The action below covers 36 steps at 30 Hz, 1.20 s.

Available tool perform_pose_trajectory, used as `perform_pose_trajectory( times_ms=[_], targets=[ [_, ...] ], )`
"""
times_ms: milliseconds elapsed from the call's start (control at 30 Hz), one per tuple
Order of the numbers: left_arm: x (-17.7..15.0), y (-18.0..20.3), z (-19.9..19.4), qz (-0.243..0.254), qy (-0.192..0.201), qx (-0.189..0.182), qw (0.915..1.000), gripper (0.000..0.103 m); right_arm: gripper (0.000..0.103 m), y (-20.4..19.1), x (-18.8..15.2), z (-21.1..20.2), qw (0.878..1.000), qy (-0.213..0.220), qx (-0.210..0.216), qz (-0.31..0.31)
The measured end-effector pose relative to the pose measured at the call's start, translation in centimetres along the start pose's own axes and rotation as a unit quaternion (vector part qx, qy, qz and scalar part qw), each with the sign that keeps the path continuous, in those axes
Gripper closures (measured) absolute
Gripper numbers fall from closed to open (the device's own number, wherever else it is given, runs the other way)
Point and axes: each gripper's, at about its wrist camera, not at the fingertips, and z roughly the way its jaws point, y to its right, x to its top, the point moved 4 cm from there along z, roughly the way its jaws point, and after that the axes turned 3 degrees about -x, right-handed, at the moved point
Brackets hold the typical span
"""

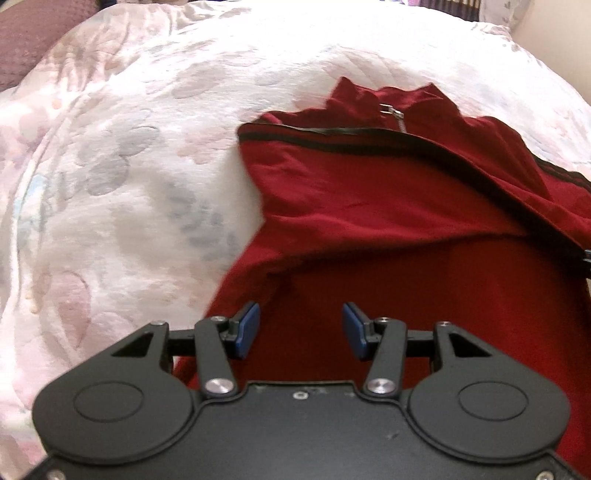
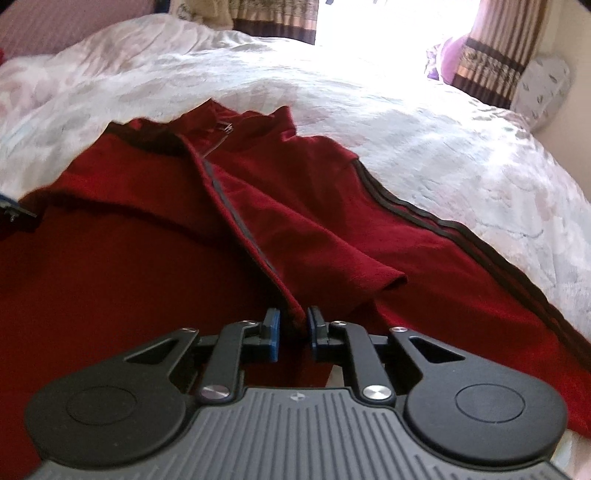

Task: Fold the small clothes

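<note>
My left tongs [image 1: 300, 328] are wide apart and hold nothing. They hang just over the near part of the jacket [image 1: 388, 206]. The blue pads [image 1: 246, 328] have red cloth under them, but I cannot tell if they touch it.

The jacket is red and lies on the bed [image 1: 129, 166], on a pale cover with soft flower shapes. It is not flat yet — the front flap is folded over, and the dark zip edge [image 1: 332, 132] runs across near the collar. A small silver zip pull [image 1: 395, 114] sits at the neck. The left sleeve side ends close to my left tongs.

My right tongs [image 2: 293, 328] are narrow and pinch the jacket's front edge, right where the zip line [image 2: 229, 206] comes down to me. The cloth rises in a ridge from the pads up toward the collar [image 2: 258, 122]. On the right, the sleeve [image 2: 443, 251] with black stripes stretches along the bed — past it are striped curtains [image 2: 491, 48] by a bright window [image 2: 373, 22].
</note>
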Motion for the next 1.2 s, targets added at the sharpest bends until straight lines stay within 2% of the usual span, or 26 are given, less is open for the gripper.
perform_pose_trajectory(
  times_ms=[200, 400, 467, 533, 567, 667, 733, 767, 867, 967, 1100, 1200],
  targets=[
    [0.1, -1.8, -0.6, -0.007, 0.001, 0.010, 0.9999, 0.052, 0.087, 1.1, 1.9, 0.0, 0.999, 0.015, -0.034, 0.007],
    [0.5, -3.3, -0.6, -0.013, 0.004, 0.026, 0.9996, 0.052, 0.085, 5.3, 6.3, 1.1, 0.995, 0.047, -0.056, 0.073],
    [0.5, -3.7, -0.4, -0.016, 0.000, 0.030, 0.9994, 0.052, 0.079, 6.5, 7.7, 2.5, 0.992, 0.050, -0.076, 0.085],
    [0.4, -3.9, -0.4, -0.017, -0.003, 0.033, 0.9993, 0.052, 0.061, 7.3, 8.7, 4.4, 0.991, 0.035, -0.099, 0.083],
    [0.4, -4.0, -0.4, -0.017, -0.003, 0.035, 0.9992, 0.052, 0.057, 7.6, 8.9, 5.0, 0.990, 0.031, -0.111, 0.082],
    [0.5, -4.2, -0.5, -0.018, -0.001, 0.037, 0.9992, 0.052, 0.048, 8.7, 8.0, 4.6, 0.985, 0.023, -0.128, 0.112],
    [0.6, -4.1, -0.1, -0.010, 0.004, 0.037, 0.9993, 0.052, 0.031, 9.2, 6.7, 3.6, 0.985, 0.021, -0.107, 0.131],
    [0.5, -4.1, 0.4, -0.002, -0.001, 0.041, 0.9992, 0.052, 0.029, 9.6, 6.0, 3.0, 0.985, 0.016, -0.101, 0.137],
    [0.9, -4.2, 2.0, 0.012, -0.013, 0.056, 0.9983, 0.052, 0.029, 10.6, 3.3, 1.6, 0.981, -0.004, -0.112, 0.156],
    [1.6, -4.0, 3.7, 0.036, -0.008, 0.054, 0.9978, 0.052, 0.029, 11.2, 0.8, 0.6, 0.979, -0.010, -0.115, 0.166],
    [1.7, -3.4, 5.0, 0.072, -0.012, 0.053, 0.9959, 0.052, 0.029, 11.2, -0.3, 0.9, 0.977, -0.022, -0.122, 0.174],
    [1.3, -2.8, 3.9, 0.100, -0.001, 0.042, 0.9941, 0.052, 0.029, 10.6, -0.4, 1.5, 0.979, -0.033, -0.124, 0.161]
  ],
)
